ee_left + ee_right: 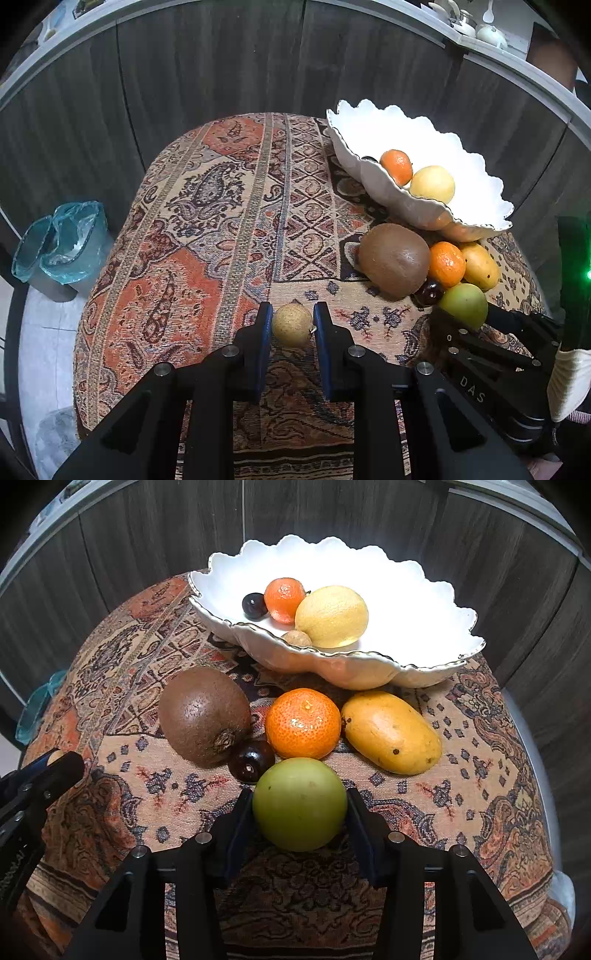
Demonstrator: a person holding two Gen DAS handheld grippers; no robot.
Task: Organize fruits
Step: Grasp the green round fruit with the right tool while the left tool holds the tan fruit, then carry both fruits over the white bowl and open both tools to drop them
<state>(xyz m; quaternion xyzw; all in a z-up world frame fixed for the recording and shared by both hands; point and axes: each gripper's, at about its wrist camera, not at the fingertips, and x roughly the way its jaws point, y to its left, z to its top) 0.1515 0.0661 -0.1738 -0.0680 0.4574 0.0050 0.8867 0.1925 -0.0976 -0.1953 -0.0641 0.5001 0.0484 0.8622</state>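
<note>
Left claw (292, 325) clamped on small tan fruit (291, 324); right claw (300, 814) clamped on green apple (300, 804). Round skins, narrow contact: possible slippage, roll-off from counter (498, 775) before far bowl (424, 672).

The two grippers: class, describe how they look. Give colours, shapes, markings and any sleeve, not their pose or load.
The left gripper and the right gripper look alike: angular black frames with silver round bolt heads and flat dark-blue finger pads. In the left wrist view, the right gripper's body carries white letters "DAS", with a cream ribbed sleeve cuff behind it.
</note>
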